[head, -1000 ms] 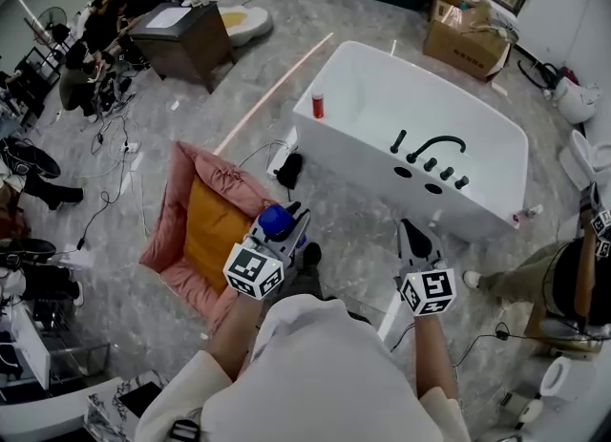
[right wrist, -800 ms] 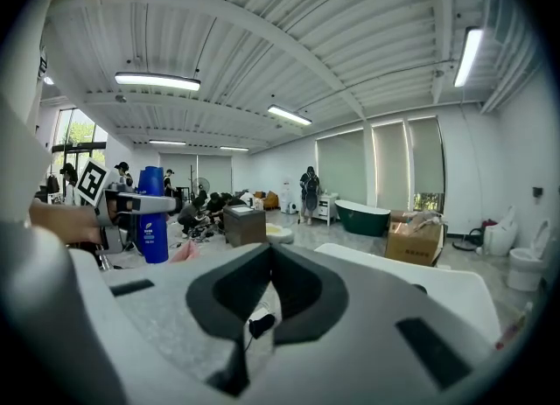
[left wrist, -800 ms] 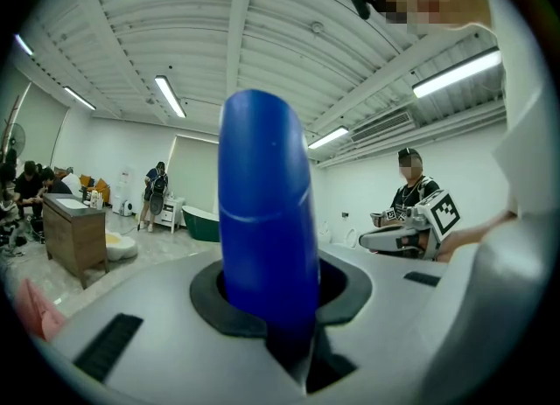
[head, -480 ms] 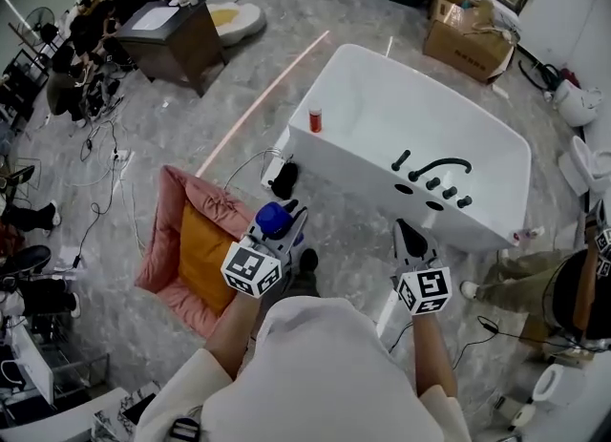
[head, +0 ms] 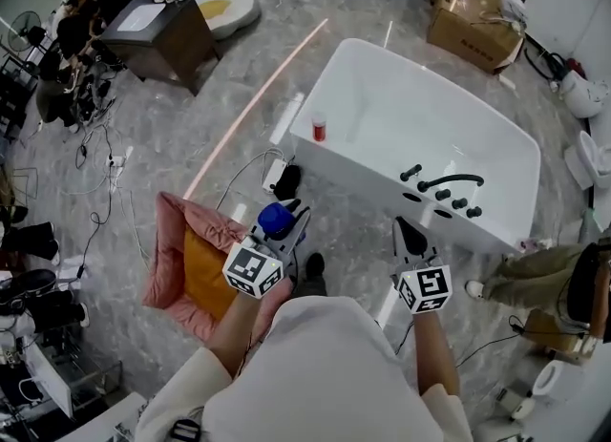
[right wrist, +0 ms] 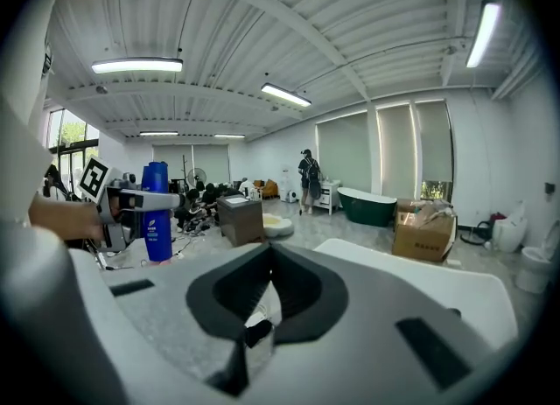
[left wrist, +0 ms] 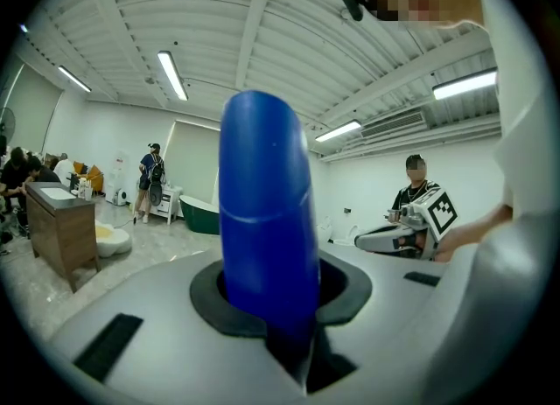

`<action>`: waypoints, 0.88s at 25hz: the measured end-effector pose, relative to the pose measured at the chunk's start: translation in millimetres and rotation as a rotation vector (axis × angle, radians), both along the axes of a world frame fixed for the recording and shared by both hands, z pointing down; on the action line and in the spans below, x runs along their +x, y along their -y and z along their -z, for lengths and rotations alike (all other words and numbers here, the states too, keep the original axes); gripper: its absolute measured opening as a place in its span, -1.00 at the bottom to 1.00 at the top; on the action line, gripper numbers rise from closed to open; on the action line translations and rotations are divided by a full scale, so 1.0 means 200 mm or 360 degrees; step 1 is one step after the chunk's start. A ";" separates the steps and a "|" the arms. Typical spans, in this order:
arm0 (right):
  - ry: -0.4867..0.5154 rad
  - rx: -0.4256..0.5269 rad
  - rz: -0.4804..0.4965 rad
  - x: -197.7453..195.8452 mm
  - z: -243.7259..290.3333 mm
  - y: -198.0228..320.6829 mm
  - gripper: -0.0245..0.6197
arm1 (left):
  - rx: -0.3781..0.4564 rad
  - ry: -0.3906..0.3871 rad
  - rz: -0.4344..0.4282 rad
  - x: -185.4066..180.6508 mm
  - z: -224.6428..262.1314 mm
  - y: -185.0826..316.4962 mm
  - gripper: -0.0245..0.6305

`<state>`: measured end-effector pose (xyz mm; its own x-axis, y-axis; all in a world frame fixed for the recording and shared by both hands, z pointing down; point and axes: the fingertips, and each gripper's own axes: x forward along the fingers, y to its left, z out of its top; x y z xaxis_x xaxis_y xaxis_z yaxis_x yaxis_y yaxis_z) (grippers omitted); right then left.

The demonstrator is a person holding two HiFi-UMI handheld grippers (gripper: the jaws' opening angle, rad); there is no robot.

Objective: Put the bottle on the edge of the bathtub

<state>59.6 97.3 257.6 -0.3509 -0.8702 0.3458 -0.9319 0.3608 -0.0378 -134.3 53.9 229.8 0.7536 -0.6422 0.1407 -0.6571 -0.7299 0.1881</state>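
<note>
Bottle: a blue bottle is held upright in the left gripper, over the floor in front of the person and well apart from the bathtub.
Left fingers: closed part-way, with the pads pressed on the bottle's body.
Right gripper: fingers are drawn together with nothing between them; it is carried beside the left one.
Change over the last second: the bathtub and the pink cushion have slid a little down the head view, while both grippers sit at the same place in it. The grip on the bottle is unchanged.
Meaning for the task: the bottle is judged to be under carry toward the tub; the placing on the edge is not yet begun.
Head view only: the whole tub is shown, with a black faucet on its near rim and a small red bottle at one corner.
Right gripper view only: the bottle's full side and label are seen.
Left gripper view only: the contact of the pads on the bottle is shown close up.
</note>
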 end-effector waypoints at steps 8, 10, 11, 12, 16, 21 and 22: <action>-0.0014 -0.0079 0.0013 -0.08 -0.14 0.29 -0.92 | -0.0005 0.0035 -0.0051 -0.03 -0.13 0.29 -0.67; -0.0022 -0.0103 0.0034 -0.07 -0.17 0.33 -0.92 | -0.0009 0.0035 -0.0045 0.00 -0.14 0.34 -0.67; -0.0024 -0.0116 0.0046 -0.06 -0.18 0.35 -0.92 | -0.0014 0.0034 -0.0038 0.01 -0.15 0.35 -0.67; -0.0025 -0.0125 0.0058 -0.05 -0.18 0.36 -0.92 | -0.0018 0.0030 -0.0028 0.03 -0.15 0.36 -0.67; -0.0020 -0.0147 0.0101 0.04 -0.21 0.45 -0.92 | -0.0044 0.0022 0.0030 0.12 -0.20 0.44 -0.67; 0.0029 -0.0197 0.0152 0.18 -0.39 0.65 -0.92 | -0.0052 0.0055 0.0135 0.24 -0.35 0.61 -0.67; 0.0025 -0.0202 0.0165 0.21 -0.43 0.69 -0.92 | -0.0050 0.0058 0.0156 0.27 -0.38 0.65 -0.67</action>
